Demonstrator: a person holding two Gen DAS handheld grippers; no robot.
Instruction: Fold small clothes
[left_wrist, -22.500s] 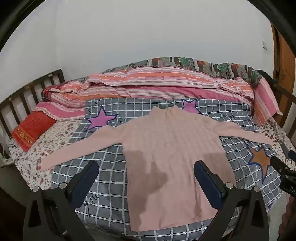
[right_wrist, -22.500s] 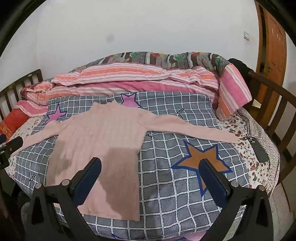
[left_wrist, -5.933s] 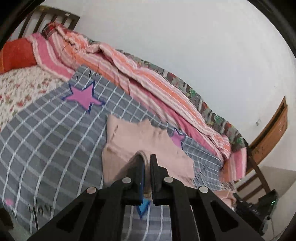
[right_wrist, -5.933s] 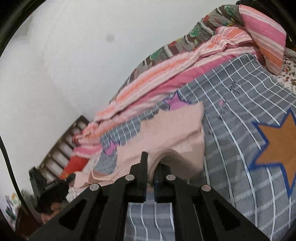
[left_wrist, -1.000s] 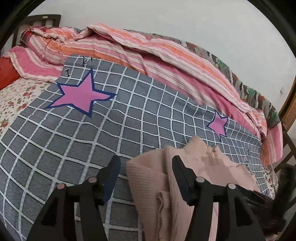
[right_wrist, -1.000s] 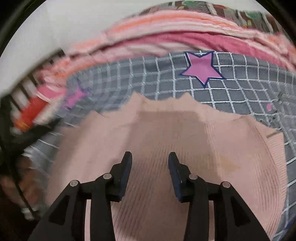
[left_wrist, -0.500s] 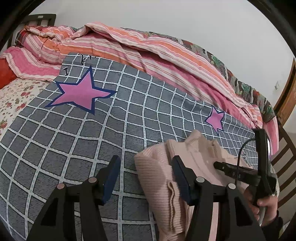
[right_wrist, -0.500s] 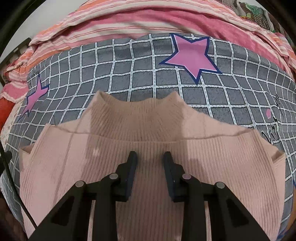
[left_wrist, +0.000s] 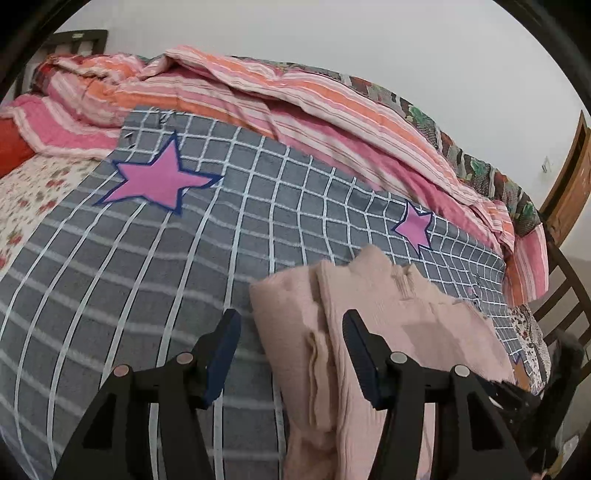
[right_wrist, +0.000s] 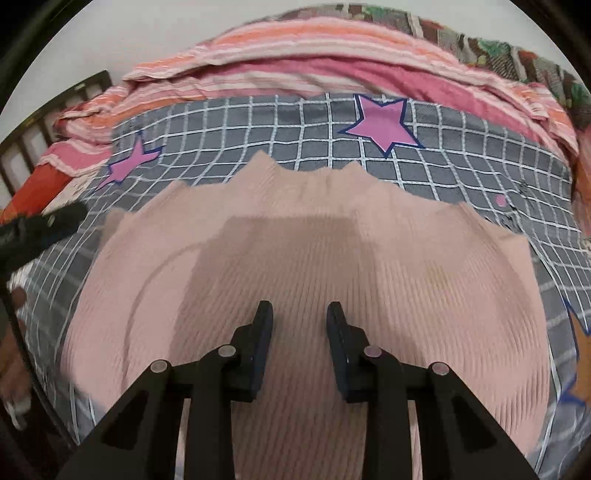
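A folded pink ribbed sweater (right_wrist: 314, 258) lies on the grey checked blanket (right_wrist: 258, 125), collar toward the far side. My right gripper (right_wrist: 299, 317) is open and empty, just above the sweater's middle. In the left wrist view the sweater (left_wrist: 388, 317) lies at lower right, its folded left edge stacked in layers. My left gripper (left_wrist: 291, 332) is open and straddles that left edge; its right finger (left_wrist: 360, 350) is over the cloth and its left finger (left_wrist: 221, 347) over the blanket. Nothing is held.
A bunched pink and orange striped quilt (left_wrist: 295, 92) lies along the far side of the bed. A red pillow (left_wrist: 11, 147) and floral sheet (left_wrist: 29, 192) are at the left. A wooden bed rail (left_wrist: 561, 280) and door (left_wrist: 572, 177) are at the right.
My left gripper has drawn closer over the sweater's left edge. My right gripper has opened a little wider and shifted back over the sweater's middle.
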